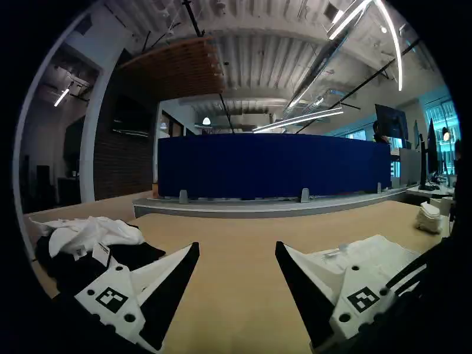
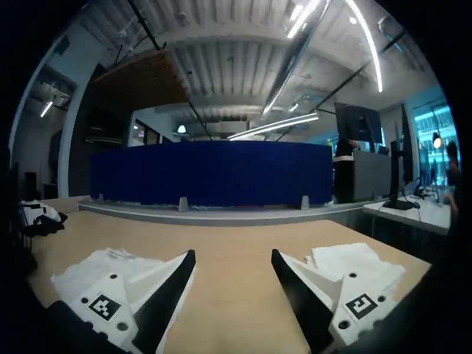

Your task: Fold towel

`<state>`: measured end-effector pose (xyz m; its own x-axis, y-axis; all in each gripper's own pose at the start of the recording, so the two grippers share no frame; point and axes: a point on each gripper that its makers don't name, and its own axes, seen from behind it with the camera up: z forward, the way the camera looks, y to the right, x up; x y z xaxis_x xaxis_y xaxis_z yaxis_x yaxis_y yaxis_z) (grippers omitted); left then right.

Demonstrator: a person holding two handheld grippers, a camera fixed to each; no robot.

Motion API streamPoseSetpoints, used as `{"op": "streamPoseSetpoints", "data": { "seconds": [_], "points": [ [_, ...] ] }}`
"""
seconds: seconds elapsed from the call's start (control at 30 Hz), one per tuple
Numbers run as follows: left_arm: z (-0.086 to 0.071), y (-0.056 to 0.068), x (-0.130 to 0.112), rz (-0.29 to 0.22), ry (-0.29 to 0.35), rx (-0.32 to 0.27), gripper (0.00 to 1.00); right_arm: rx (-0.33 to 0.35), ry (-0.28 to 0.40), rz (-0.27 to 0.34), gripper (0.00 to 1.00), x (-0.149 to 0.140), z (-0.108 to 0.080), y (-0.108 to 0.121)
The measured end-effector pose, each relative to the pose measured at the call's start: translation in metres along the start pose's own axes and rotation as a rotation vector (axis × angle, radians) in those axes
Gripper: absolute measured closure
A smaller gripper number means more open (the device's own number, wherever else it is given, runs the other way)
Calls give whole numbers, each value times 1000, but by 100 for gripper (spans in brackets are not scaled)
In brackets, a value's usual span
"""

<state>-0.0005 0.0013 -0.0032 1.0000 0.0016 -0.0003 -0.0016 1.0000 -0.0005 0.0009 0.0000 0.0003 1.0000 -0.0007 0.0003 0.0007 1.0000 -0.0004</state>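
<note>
White cloth towel (image 2: 82,268): soft, light, floppy; just left of your right gripper (image 2: 233,252) fingers.
Grab: pinch a corner.
Fingers: wide and empty, left gripper (image 1: 237,243) too.

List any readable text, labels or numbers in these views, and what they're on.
None legible.
Too blurred to read: the tag on the clothes pile.
Patterns, no words: the square markers on the left gripper and right gripper.
Too far off to read: the monitor.
</note>
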Motion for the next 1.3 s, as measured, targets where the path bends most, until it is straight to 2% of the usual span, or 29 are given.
{"op": "streamPoseSetpoints", "data": {
  "seconds": [1.3],
  "points": [
    [1,3,0,1,0,-7,4,0,-1,-1,0,0,-1,0]
  ]
}}
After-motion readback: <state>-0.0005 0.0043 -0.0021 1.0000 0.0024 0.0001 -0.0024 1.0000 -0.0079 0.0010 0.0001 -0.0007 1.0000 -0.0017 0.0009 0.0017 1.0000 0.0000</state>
